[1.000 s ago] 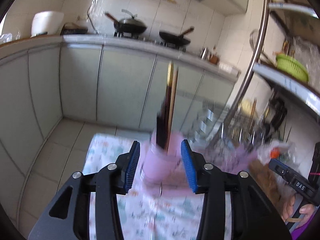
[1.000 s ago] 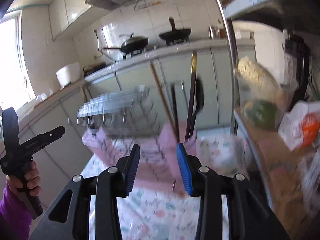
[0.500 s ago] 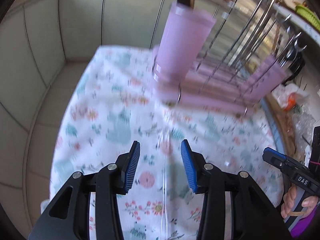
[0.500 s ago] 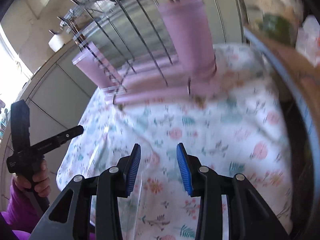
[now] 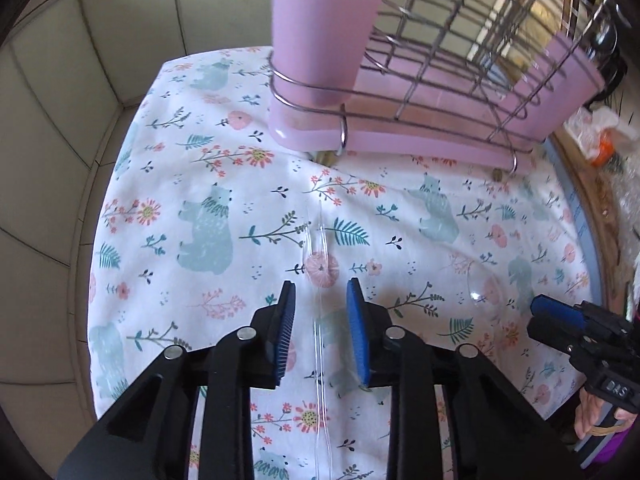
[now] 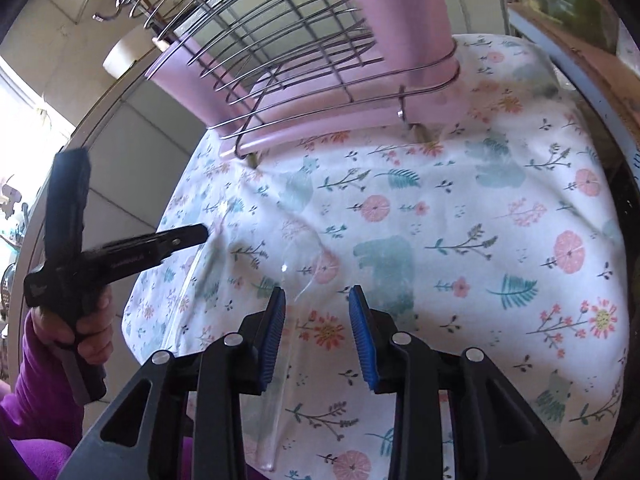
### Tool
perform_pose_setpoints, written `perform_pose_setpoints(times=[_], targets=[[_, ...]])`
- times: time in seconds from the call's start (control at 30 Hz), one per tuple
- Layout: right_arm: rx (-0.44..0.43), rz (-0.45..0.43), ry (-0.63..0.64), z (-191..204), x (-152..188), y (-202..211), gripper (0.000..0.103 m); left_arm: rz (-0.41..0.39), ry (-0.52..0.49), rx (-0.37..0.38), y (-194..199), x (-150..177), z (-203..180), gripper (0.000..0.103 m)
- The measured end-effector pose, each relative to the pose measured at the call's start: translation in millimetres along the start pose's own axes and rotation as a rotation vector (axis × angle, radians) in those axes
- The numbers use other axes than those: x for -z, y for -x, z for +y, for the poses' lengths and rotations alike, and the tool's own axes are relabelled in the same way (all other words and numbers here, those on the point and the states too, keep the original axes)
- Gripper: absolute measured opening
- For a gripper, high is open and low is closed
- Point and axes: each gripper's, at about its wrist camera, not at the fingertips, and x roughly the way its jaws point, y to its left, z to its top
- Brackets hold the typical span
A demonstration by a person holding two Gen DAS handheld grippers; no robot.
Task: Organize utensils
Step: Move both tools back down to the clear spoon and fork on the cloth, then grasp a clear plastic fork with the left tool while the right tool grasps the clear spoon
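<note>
Two clear plastic utensils lie on the flowered cloth. A clear fork [image 5: 320, 320] lies lengthwise under my open left gripper [image 5: 320, 334], tines pointing at the rack. A clear spoon [image 6: 288, 304] lies under my open right gripper [image 6: 318, 334], nearer its left finger; its bowl also shows in the left wrist view [image 5: 482, 286]. The fork also shows in the right wrist view [image 6: 192, 276] below the left gripper [image 6: 176, 240]. A pink utensil cup [image 5: 324, 28] hangs on the wire dish rack [image 5: 452, 52] with its pink tray. The right gripper shows in the left wrist view [image 5: 556, 316].
The flowered cloth [image 5: 200, 184] covers a small table with edges dropping off at left and front. A wooden shelf with bags [image 5: 600, 136] stands to the right. Grey cabinet doors [image 5: 52, 112] lie beyond the table's left edge.
Both grippers have tilted from facing the rack and kitchen to looking down at the cloth, and have come lower over the clear fork and spoon. Both stay open.
</note>
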Motion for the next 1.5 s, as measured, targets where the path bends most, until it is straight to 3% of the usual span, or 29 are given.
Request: perform_pose_setpoints(times=[0.07, 0.17, 0.4, 0.6, 0.97, 1.0, 1.07, 1.13, 1.27, 1.3, 1.5], targets=[[-0.004, 0.008, 0.010, 3.8, 0.3, -2.5, 0.033, 0.028, -0.017, -0.013, -6.3, -2.6, -3.3, 0.025], [-0.003, 0.020, 0.020, 7.3, 1.5, -5.2, 0.033, 0.060, -0.036, -0.040, -16.7, -3.5, -5.8, 0.006], [0.000, 0.048, -0.001, 6.2, -0.2, -9.8, 0.033, 0.014, -0.017, -0.005, -6.8, 3.9, -1.4, 0.005], [0.026, 0.076, 0.007, 12.5, -3.9, -18.4, 0.033, -0.091, 0.026, 0.071, 22.2, 12.2, 7.7, 0.005], [0.233, 0.121, 0.165, 49.6, -8.5, -48.2, 0.033, -0.146, 0.044, 0.125, 41.7, 21.9, 15.8, 0.005], [0.241, 0.117, 0.170, 50.7, -7.6, -48.4, 0.032, -0.149, 0.045, 0.127, 42.4, 22.0, 17.0, 0.005], [0.268, 0.108, 0.184, 52.0, -5.8, -47.9, 0.019, -0.157, 0.044, 0.128, 44.3, 22.1, 18.5, 0.005], [0.258, 0.102, 0.171, 49.6, -5.1, -46.0, 0.011, -0.169, 0.044, 0.135, 47.6, 22.4, 20.2, 0.005], [0.203, 0.069, 0.139, 43.8, -3.5, -37.7, 0.010, -0.211, 0.045, 0.145, 58.6, 23.0, 24.0, 0.005], [0.193, 0.059, 0.138, 41.8, -2.9, -33.6, 0.003, -0.229, 0.046, 0.148, 62.9, 23.1, 25.0, 0.005], [0.111, -0.093, 0.143, 51.3, -4.1, -2.5, 0.003, -0.322, 0.066, 0.164, 84.1, 22.3, 31.5, 0.005]])
